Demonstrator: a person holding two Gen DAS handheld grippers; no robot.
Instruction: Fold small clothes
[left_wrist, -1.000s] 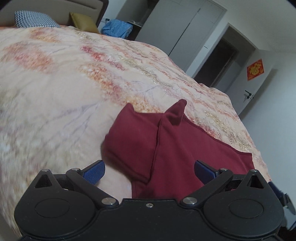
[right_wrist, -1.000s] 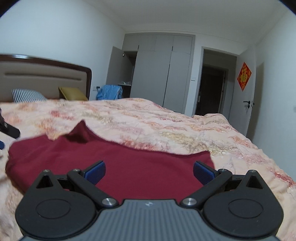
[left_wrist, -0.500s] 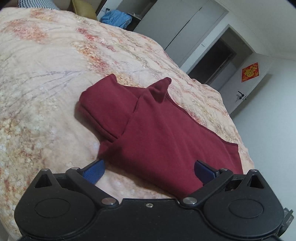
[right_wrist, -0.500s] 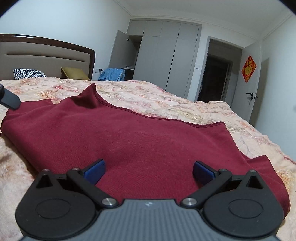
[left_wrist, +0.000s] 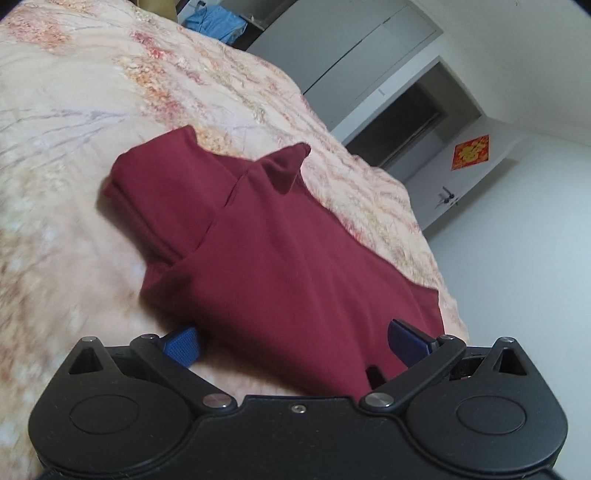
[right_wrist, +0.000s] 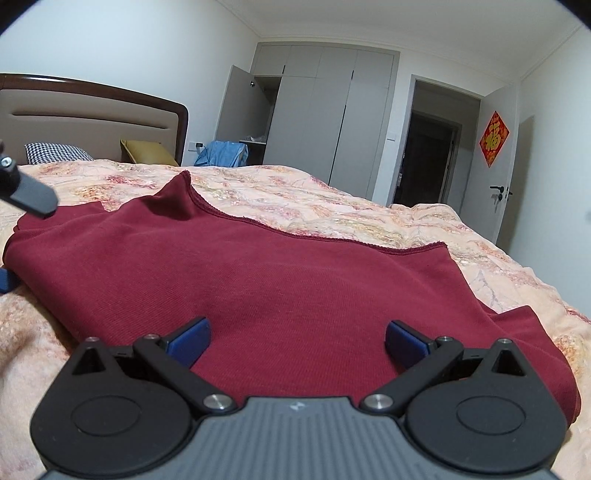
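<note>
Both tongs, left (left_wrist: 293, 341) and right (right_wrist: 297, 341), have dropped closer over the maroon garment (right_wrist: 258, 280), jaws spread

**Dark red garment spread on the bed**

The dark red garment (left_wrist: 280, 258) (right_wrist: 258, 280) lies flat on the floral bedspread (left_wrist: 74, 92) (right_wrist: 332, 206), partly folded. In the left wrist view a folded-over flap extends toward 10 o'clock, and a small peak of cloth stands up toward 12 o'clock. In the right wrist view its hemmed far edge runs from 11 to 2 o'clock.
</note>
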